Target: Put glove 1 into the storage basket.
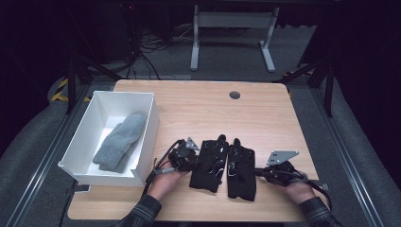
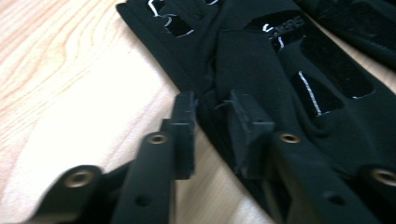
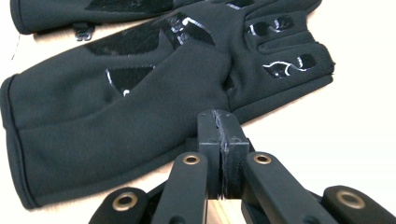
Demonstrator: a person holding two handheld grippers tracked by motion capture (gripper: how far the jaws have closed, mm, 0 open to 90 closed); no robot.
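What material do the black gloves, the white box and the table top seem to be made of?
Gloves: soft matte knit or fleece, with glossy, probably rubbery, grip patches that catch the light.
Box: smooth white, stiff thin walls; plastic or coated board, unclear.
Table: light wood-grain pattern, probably laminate.

Black gloves (image 1: 222,165) with glossy patches; grey sock (image 1: 118,141); white box (image 1: 144,142).

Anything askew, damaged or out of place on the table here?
Nothing stands out. Two black gloves lie flat side by side on the table, and grey mittens rest inside the white bin. No spill or damage shows.
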